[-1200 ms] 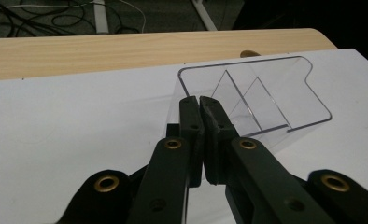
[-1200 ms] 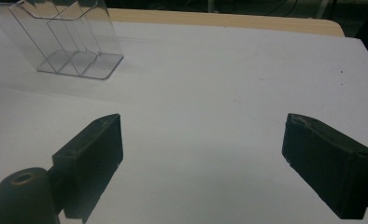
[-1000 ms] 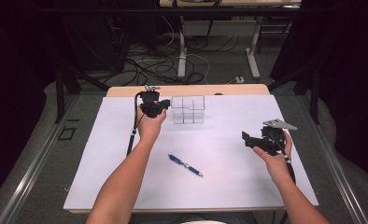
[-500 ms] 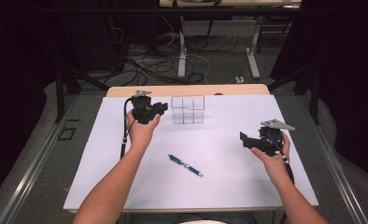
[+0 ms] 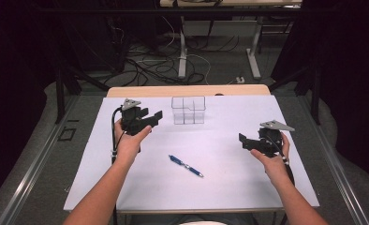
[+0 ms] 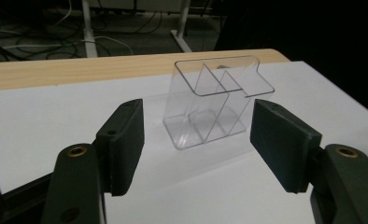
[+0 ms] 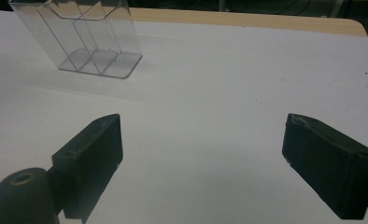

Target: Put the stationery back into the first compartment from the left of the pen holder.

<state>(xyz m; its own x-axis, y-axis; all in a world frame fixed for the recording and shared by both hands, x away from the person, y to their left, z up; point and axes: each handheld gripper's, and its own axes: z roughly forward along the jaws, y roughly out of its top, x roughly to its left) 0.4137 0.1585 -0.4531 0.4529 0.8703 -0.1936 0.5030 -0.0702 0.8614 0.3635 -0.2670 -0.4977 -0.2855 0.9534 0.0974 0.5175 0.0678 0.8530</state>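
Clear divided holder [image 5: 188,110] stood upright at the table's [image 5: 103,187] far edge.
Its long side is set across the table, compartments seen empty. The left gripper [image 5: 155,118] is just beside it, jaws just opened, nothing clamped; the right gripper's [image 5: 242,139] jaws are held apart.

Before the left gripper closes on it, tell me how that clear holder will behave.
The clear holder looks like thin rigid plastic, so probably stiff and light. Its smooth glossy walls may slip between pads. It stands tall on a small base, so a push near the top could tip it.
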